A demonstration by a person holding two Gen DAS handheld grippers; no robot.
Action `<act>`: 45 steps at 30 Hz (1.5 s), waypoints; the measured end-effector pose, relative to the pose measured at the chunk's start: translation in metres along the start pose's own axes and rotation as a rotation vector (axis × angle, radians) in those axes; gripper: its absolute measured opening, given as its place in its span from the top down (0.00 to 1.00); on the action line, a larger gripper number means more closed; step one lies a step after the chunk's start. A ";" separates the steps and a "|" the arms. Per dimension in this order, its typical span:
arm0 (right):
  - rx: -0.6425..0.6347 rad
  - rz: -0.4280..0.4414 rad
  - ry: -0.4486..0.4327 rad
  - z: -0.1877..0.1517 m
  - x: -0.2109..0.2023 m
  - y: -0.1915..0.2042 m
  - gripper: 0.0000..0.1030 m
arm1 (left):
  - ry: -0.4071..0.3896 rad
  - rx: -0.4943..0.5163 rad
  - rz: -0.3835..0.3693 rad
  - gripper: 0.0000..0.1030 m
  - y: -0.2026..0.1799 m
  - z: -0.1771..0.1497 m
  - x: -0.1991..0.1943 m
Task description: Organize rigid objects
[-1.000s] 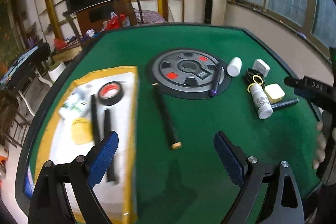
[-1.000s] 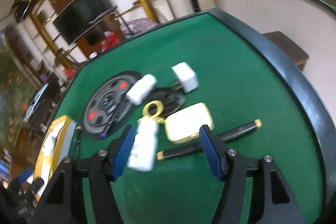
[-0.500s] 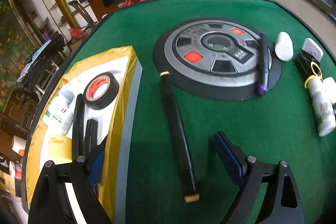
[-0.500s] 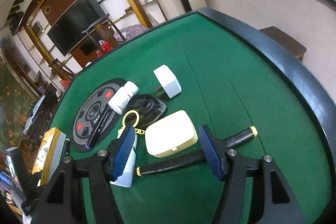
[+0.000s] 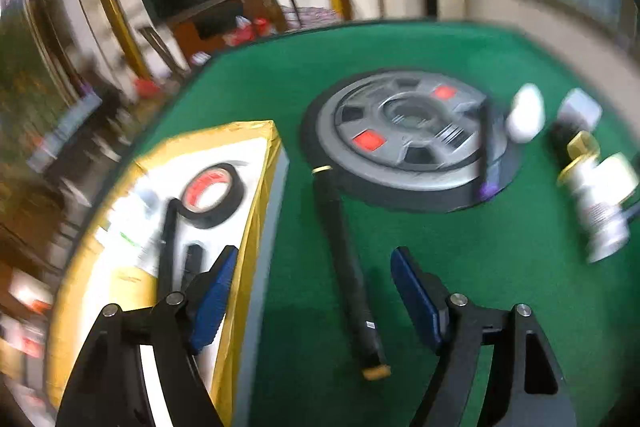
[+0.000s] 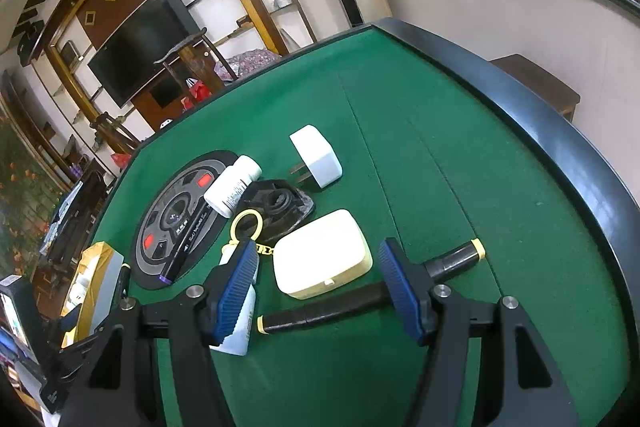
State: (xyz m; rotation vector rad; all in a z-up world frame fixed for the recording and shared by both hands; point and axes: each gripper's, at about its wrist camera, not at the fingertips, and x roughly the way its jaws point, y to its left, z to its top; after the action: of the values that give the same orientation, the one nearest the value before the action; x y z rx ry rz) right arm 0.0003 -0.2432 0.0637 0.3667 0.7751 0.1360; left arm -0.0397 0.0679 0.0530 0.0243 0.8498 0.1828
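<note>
Green felt covers the counter (image 5: 460, 247), and on it a black pen with gold ends (image 5: 348, 267) lies between the pads of the left gripper (image 5: 310, 299), untouched. Its long axis runs away from the gripper toward the round grey panel (image 5: 404, 139), roughly in line with the fingers, so a squeeze would meet it across its width. The jaws have just been closing yet are parted, gripping nothing. Just left of the pen sits the yellow-edged box (image 5: 244, 247), already holding a tape roll (image 5: 212, 195). The right gripper (image 6: 316, 291) hovers open over a second black pen (image 6: 360, 301), which lies crosswise beside a cream case (image 6: 322, 259).
</note>
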 end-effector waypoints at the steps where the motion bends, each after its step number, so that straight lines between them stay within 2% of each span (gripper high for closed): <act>1: 0.000 -0.002 -0.003 0.001 0.000 0.000 0.39 | -0.002 -0.091 -0.123 0.22 0.019 0.001 -0.010; 2: -0.001 -0.005 -0.004 0.001 0.000 0.001 0.39 | -0.004 -0.168 -0.223 0.22 0.035 0.002 -0.019; 4: -0.001 -0.004 -0.003 0.000 0.001 0.001 0.39 | -0.011 -0.273 -0.374 0.22 0.061 0.000 -0.035; 6: -0.003 0.004 -0.002 0.000 0.001 0.002 0.39 | -0.031 -0.265 -0.417 0.22 0.067 -0.003 -0.054; 9: -0.021 0.021 0.002 -0.002 0.001 0.007 0.39 | -0.046 -0.095 -0.323 0.22 0.037 -0.006 -0.071; 12: -0.039 0.033 0.012 -0.004 0.002 0.012 0.39 | -0.002 0.050 -0.190 0.22 -0.002 -0.009 -0.058; 13: -0.044 0.033 0.013 -0.005 0.002 0.013 0.39 | 0.030 0.079 -0.171 0.23 -0.012 -0.010 -0.049; 14: -0.048 0.033 0.011 -0.005 0.001 0.014 0.39 | 0.070 0.106 -0.149 0.28 -0.019 -0.010 -0.038; 15: -0.047 0.033 0.007 -0.005 0.000 0.013 0.39 | 0.102 0.127 -0.130 0.40 -0.028 -0.011 -0.025; 16: -0.045 0.033 0.001 -0.005 -0.002 0.012 0.39 | 0.134 0.152 -0.101 0.45 -0.035 -0.012 -0.013; 18: -0.036 0.031 -0.010 -0.004 -0.004 0.011 0.39 | 0.091 0.213 0.014 0.45 -0.048 -0.012 -0.004; 20: -0.028 0.033 -0.009 -0.004 -0.004 0.010 0.39 | 0.064 0.238 0.035 0.49 -0.055 -0.011 0.002; 22: -0.030 0.031 -0.003 -0.004 -0.003 0.010 0.39 | 0.053 0.274 0.041 0.77 -0.062 -0.011 0.003; 23: -0.036 0.029 0.000 -0.005 -0.002 0.011 0.39 | 0.066 0.280 0.025 0.96 -0.065 -0.012 0.006; 26: -0.047 0.024 0.003 -0.006 -0.001 0.014 0.39 | 0.057 0.288 0.005 0.97 -0.071 -0.017 0.004; 30: -0.049 0.011 0.004 -0.004 0.001 0.014 0.39 | 0.048 0.277 -0.027 0.98 -0.069 -0.017 0.001; 33: -0.055 0.002 0.006 -0.005 0.003 0.015 0.39 | 0.032 0.240 -0.077 0.98 -0.060 -0.014 -0.010; 36: -0.061 0.000 0.005 -0.006 0.004 0.016 0.39 | 0.003 0.150 -0.187 0.98 -0.041 -0.007 -0.033; 40: -0.081 0.004 -0.003 -0.007 0.003 0.021 0.39 | -0.058 0.009 -0.298 0.98 0.010 -0.004 -0.073; 42: -0.107 0.006 -0.002 -0.008 0.001 0.028 0.39 | -0.085 -0.035 -0.305 0.98 0.033 -0.004 -0.087; 45: -0.136 0.076 0.042 -0.008 -0.003 0.051 0.39 | -0.123 -0.095 -0.301 0.98 0.068 -0.009 -0.107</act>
State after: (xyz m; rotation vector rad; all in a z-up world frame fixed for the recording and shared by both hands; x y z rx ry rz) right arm -0.0066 -0.1941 0.0798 0.2643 0.7889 0.2668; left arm -0.1254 0.1157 0.1334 -0.1793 0.7111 -0.0609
